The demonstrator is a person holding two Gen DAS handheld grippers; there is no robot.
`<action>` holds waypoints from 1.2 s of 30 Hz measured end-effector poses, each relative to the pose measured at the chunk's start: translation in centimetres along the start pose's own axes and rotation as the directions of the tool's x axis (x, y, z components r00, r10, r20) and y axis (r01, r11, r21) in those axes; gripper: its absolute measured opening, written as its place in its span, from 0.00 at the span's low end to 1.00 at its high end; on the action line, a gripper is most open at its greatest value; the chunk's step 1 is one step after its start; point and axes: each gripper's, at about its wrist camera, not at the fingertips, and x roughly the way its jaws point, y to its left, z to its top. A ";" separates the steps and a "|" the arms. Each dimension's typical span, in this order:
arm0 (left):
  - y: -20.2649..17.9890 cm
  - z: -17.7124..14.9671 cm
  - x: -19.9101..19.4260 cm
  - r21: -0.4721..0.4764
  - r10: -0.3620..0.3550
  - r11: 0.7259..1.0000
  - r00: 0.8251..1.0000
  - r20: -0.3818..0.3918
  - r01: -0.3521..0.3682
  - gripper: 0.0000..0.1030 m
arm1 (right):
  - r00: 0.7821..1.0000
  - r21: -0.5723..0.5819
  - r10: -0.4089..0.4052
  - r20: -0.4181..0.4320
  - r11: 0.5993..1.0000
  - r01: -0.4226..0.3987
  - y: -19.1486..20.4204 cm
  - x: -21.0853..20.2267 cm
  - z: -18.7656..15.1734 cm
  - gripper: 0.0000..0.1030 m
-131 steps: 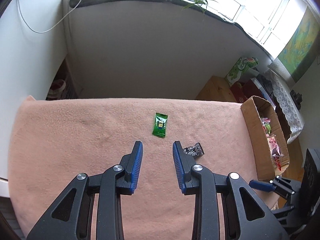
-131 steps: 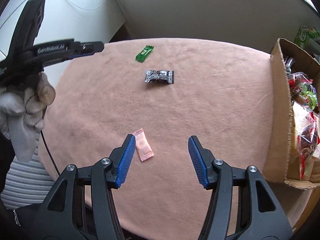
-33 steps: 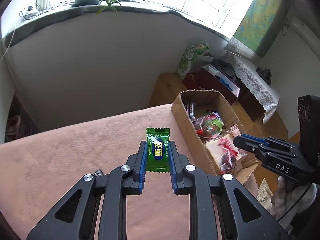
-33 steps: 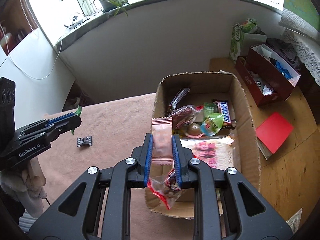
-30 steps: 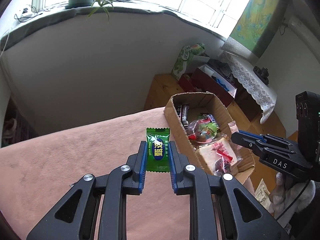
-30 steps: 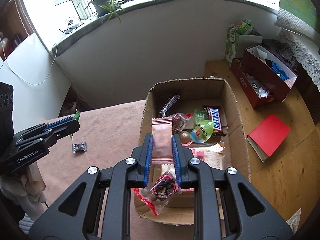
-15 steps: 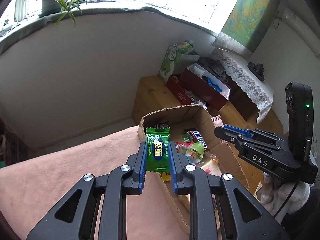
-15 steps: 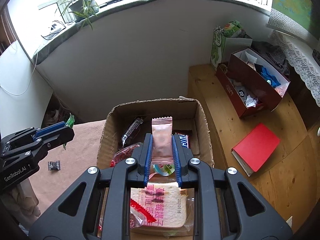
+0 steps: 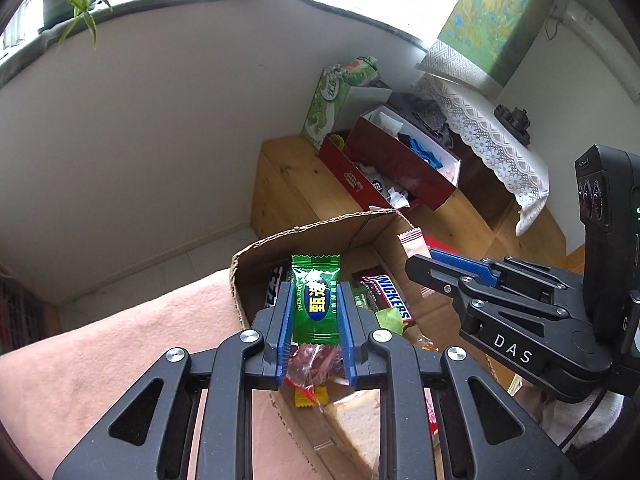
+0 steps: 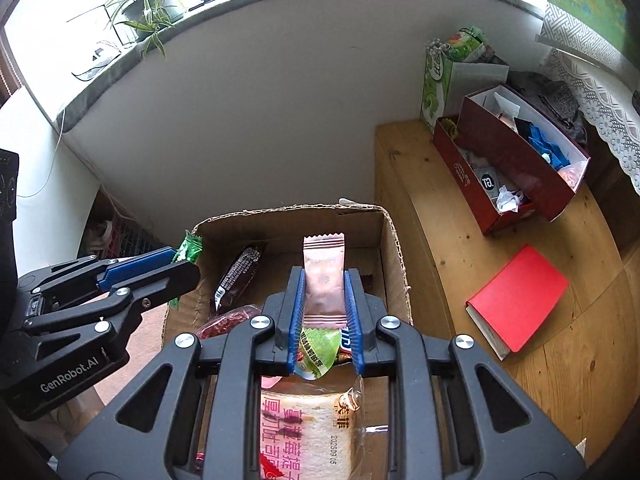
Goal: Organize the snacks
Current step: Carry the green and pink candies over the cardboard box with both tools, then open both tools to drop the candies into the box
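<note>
My left gripper (image 9: 315,298) is shut on a green candy packet (image 9: 316,300), held upright over the left side of the open cardboard box (image 9: 304,232). My right gripper (image 10: 324,284) is shut on a pink candy packet (image 10: 323,280) above the same box (image 10: 288,216). The box holds a Snickers bar (image 9: 390,298), a dark wrapped bar (image 10: 236,272), a sliced bread pack (image 10: 308,432) and other snacks. The left gripper also shows in the right wrist view (image 10: 176,258), at the box's left wall. The right gripper also shows in the left wrist view (image 9: 424,258).
The pink cloth-covered table (image 9: 120,360) lies left of the box. A wooden bench (image 10: 440,208) to the right carries a red shoebox (image 10: 516,164), a green carton (image 10: 444,76) and a red book (image 10: 518,300). A white wall and windowsill with a plant (image 10: 148,12) stand behind.
Both grippers have moved from the table over the box, each still holding its packet. Earlier both were open above the candies on the cloth.
</note>
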 end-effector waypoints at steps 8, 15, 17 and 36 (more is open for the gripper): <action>0.2 0.0 0.9 -0.008 0.001 1.000 0.999 -0.033 -0.001 0.22 | 1.000 -0.015 -0.008 0.020 1.000 0.009 0.0 -0.1 0.0 0.49; 0.1 -0.5 0.2 -0.004 0.030 1.000 0.999 -0.024 -0.031 0.32 | 0.999 0.001 -0.015 0.043 1.000 0.015 -0.1 -1.2 -0.3 0.54; 0.1 -0.6 -0.2 -0.005 0.033 0.999 0.999 -0.015 -0.033 0.39 | 0.999 0.002 -0.020 0.046 1.000 0.020 -0.2 -1.5 -0.4 0.55; -0.2 -2.6 -6.2 0.014 0.090 0.996 0.993 0.076 -0.091 0.57 | 0.996 0.074 -0.052 0.078 0.996 0.046 0.5 -5.6 -2.6 0.82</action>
